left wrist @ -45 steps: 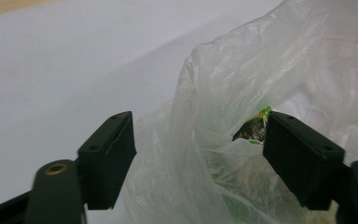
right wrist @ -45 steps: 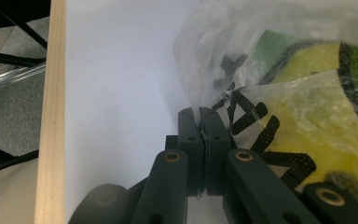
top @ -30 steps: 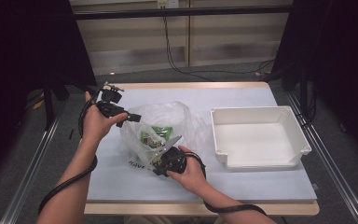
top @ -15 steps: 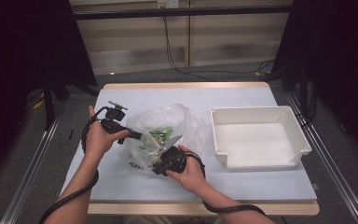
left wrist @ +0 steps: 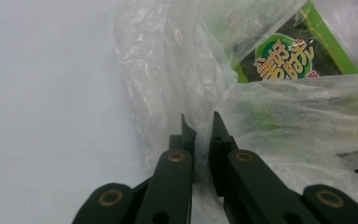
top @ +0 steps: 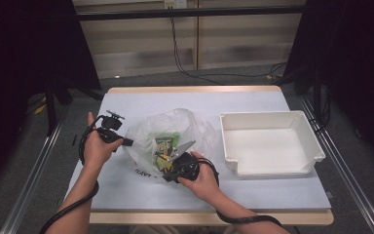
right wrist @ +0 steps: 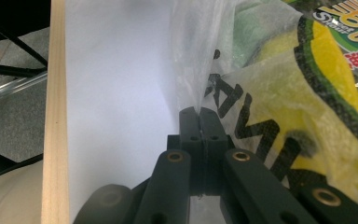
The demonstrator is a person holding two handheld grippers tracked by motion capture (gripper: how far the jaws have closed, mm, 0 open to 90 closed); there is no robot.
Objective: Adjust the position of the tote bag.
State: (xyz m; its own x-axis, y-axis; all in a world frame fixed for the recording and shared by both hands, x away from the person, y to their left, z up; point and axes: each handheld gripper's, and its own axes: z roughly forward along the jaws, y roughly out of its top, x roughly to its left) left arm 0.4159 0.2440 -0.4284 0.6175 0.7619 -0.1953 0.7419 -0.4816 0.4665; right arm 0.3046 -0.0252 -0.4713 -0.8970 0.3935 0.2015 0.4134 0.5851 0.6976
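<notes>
A clear plastic bag (top: 175,129) lies on the table's middle, with green and yellow snack packets (top: 164,145) inside. My left gripper (top: 128,143) sits at the bag's left edge. Its jaws have just been closing, and in the left gripper view they (left wrist: 200,122) pinch a fold of the bag's film (left wrist: 168,70), with a green packet (left wrist: 284,56) beyond. My right gripper (top: 169,176) holds the bag's near edge. In the right gripper view its jaws (right wrist: 199,112) are shut on the printed film (right wrist: 256,121), over a yellow packet (right wrist: 326,116).
A white, empty tray (top: 233,146) stands to the right of the bag. The table (top: 126,195) has a wooden edge (right wrist: 56,116) near my right hand. A dark floor and metal rails surround the table.
My left hand came down and in toward the bag, and its jaws closed on the bag's left edge. The right hand stayed put, still gripping the bag.
</notes>
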